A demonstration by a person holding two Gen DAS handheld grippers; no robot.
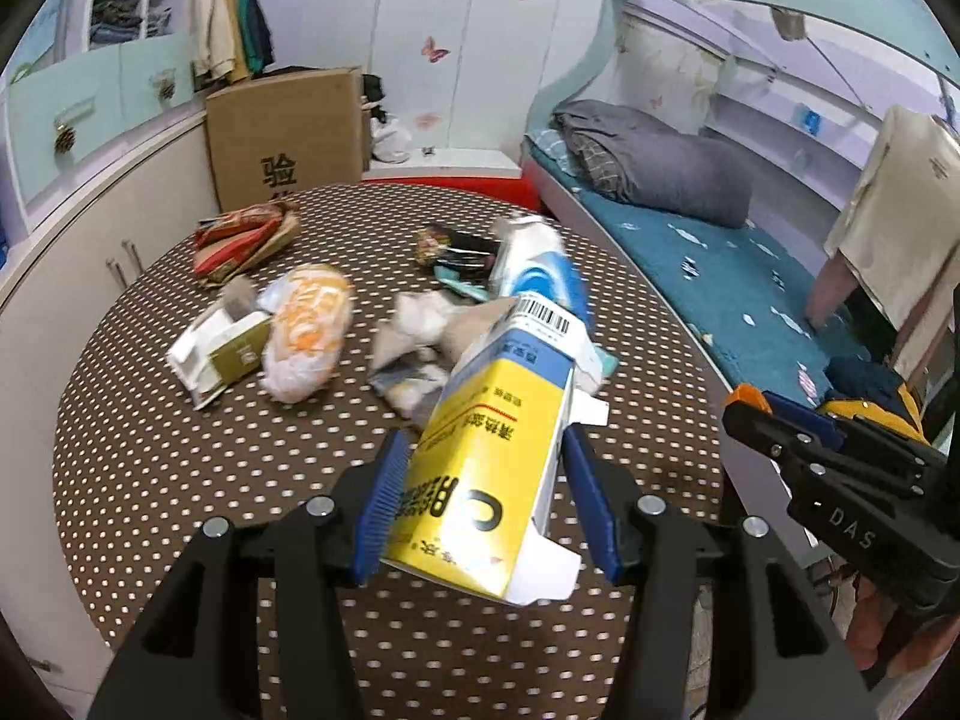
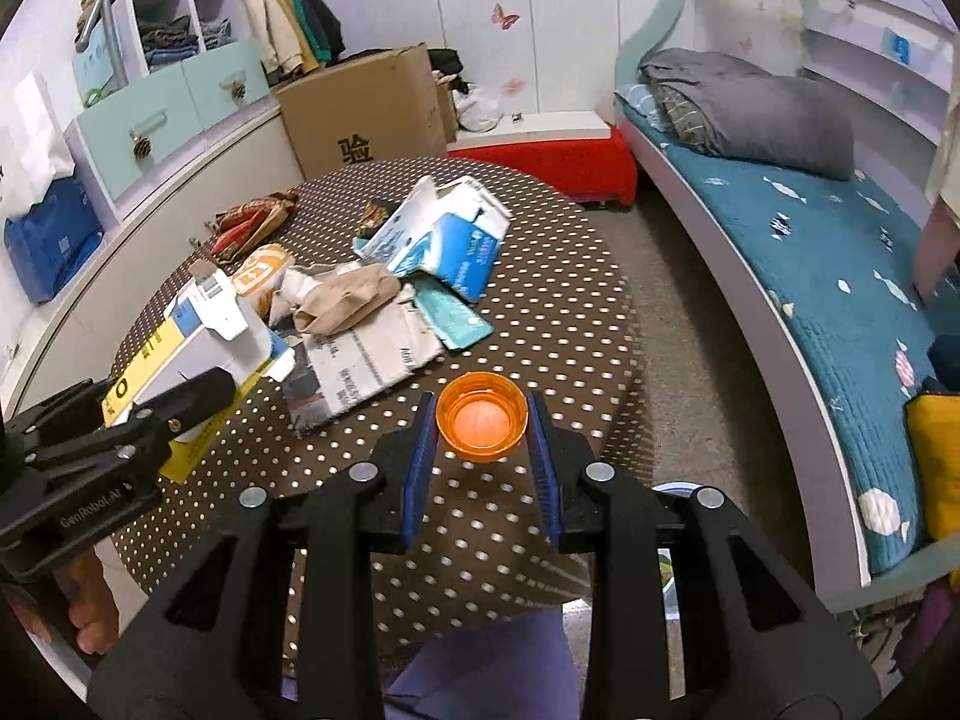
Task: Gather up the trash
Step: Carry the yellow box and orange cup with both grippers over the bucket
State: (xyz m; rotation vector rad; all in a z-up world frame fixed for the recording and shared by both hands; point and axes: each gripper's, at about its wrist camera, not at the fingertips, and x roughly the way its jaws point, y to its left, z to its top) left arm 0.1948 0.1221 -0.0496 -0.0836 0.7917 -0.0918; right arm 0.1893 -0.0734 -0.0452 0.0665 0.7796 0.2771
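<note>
My left gripper (image 1: 480, 450) is shut on a yellow, blue and white carton (image 1: 492, 456), held tilted above the round polka-dot table (image 1: 180, 480); the same carton (image 2: 198, 342) shows at the left of the right wrist view. My right gripper (image 2: 480, 414) is shut on an orange bottle cap (image 2: 482, 423), open side toward the camera, held over the table's near edge. Trash lies across the table: an orange-and-white bag (image 1: 306, 330), a small white and olive box (image 1: 219, 351), a red wrapper (image 1: 246, 237), crumpled paper (image 1: 420, 324), a blue-and-white box (image 2: 444, 234) and newspaper (image 2: 366, 366).
A cardboard box (image 1: 288, 132) stands behind the table beside white cabinets (image 1: 90, 228). A bed with a blue cover (image 2: 810, 276) and grey bedding runs along the right. A red bench (image 2: 552, 168) sits at the far side. A person's purple-clad leg (image 2: 480, 660) shows below the right gripper.
</note>
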